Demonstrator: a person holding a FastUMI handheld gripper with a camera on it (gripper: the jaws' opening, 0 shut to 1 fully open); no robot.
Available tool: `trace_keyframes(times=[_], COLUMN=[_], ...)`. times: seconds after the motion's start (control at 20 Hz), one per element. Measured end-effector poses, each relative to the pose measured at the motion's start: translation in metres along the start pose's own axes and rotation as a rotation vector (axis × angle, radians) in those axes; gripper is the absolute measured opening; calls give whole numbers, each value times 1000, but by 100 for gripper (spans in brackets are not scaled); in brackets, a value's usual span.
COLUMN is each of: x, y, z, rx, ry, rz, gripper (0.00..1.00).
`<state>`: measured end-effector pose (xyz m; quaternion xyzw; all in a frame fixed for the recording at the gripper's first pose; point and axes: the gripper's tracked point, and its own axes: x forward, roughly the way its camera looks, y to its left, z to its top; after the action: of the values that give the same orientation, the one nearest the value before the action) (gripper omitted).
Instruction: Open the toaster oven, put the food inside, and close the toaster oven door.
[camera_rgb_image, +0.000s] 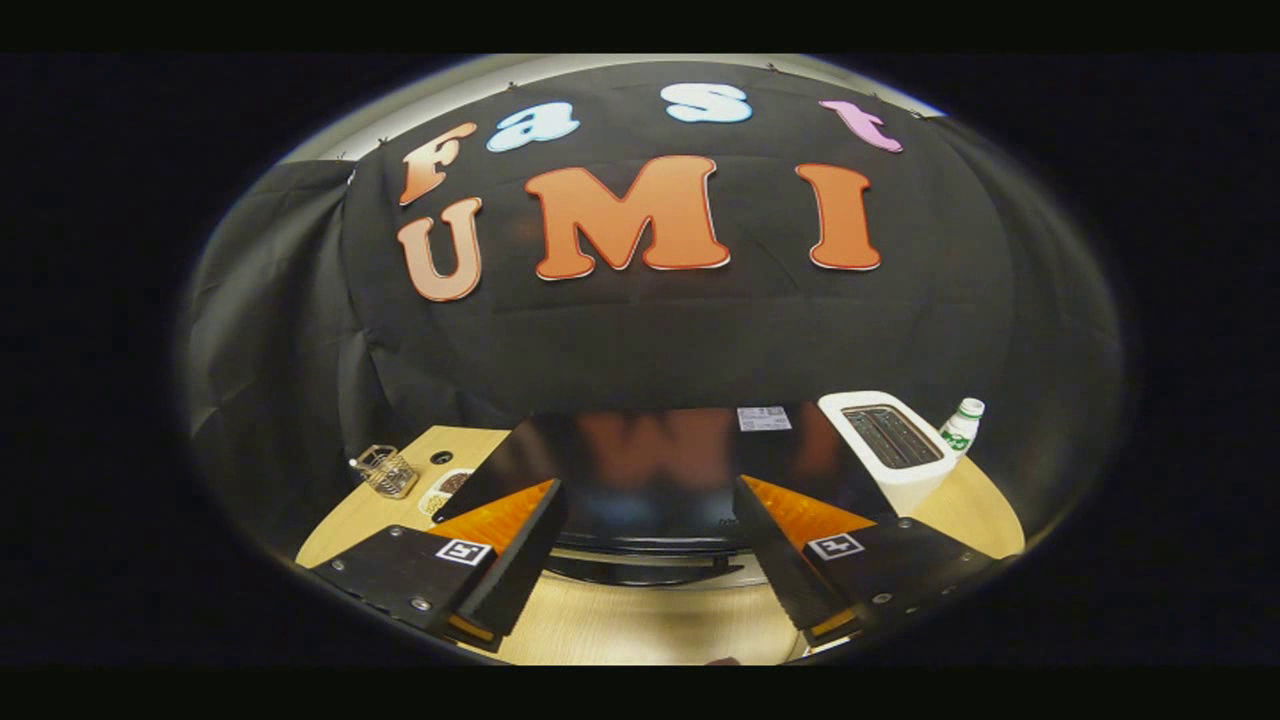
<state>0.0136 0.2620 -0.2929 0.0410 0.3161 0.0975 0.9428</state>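
The gripper (645, 560) has its fingers spread wide on nothing (bare wooden table (640, 625) between them). Just ahead sits the black toaster oven (650, 475), its top and front edge facing them. Beside its right edge stands a white toaster (890, 445), a bottle (962, 424) beyond; left, a small tray (445, 490) and glass jar (385, 470).

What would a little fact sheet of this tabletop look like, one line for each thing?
toaster oven: black, glossy top, just beyond the tongs, door looks closed
door handle: dark bar, low between the fingers
tongs: open, holding nothing
white toaster: right of the oven
bottle: white, behind the toaster
food tray: left of the oven
wire basket: left of the tray
table: light wood
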Motion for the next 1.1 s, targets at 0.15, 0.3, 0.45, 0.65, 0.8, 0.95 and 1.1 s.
trace_keyframes(times=[0.15, 0.3, 0.45, 0.65, 0.8, 0.95, 1.1], x=[6, 1, -7, -24, -43, -62, -76], y=[-1, 0, 4, 11, 15, 18, 19], z=[-27, -40, -42, -55, -72, -93, -120], rx=[-29, -69, -99, -90, -107, -126, -101], ry=[46, 40, 1, -15, 29, 85, 173], rz=[-34, -47, -32, 3, 51, 100, 131], gripper=[99, 99, 98, 85, 79, 79, 79])
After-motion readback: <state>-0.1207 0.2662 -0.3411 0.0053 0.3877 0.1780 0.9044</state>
